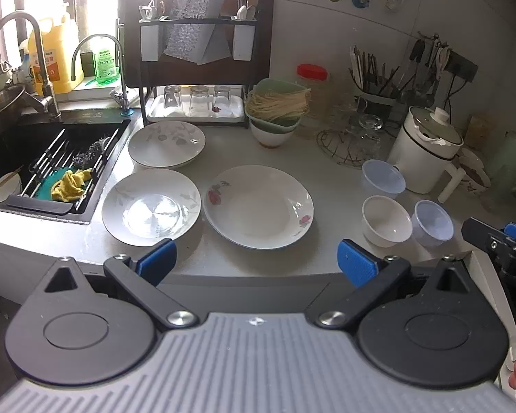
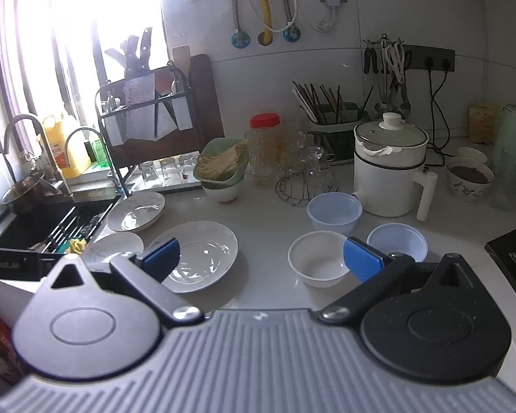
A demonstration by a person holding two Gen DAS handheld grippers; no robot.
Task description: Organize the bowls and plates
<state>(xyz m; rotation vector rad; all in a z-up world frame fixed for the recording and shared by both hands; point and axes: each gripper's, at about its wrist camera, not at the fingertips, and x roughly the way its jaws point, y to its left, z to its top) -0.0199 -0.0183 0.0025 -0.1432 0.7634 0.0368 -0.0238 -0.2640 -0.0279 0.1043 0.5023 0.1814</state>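
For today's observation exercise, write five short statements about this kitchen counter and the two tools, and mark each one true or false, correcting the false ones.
1. Three plates lie apart on the counter. True: the rose-patterned plate, the near leaf-patterned plate and the far leaf-patterned plate.
2. The left tool grips a plate. False: it is open and empty.
3. The white bowl sits beside two clear plastic bowls. True.
4. The jar has a blue lid. False: red.
5. The right tool holds the white bowl. False: it is open, holding nothing.
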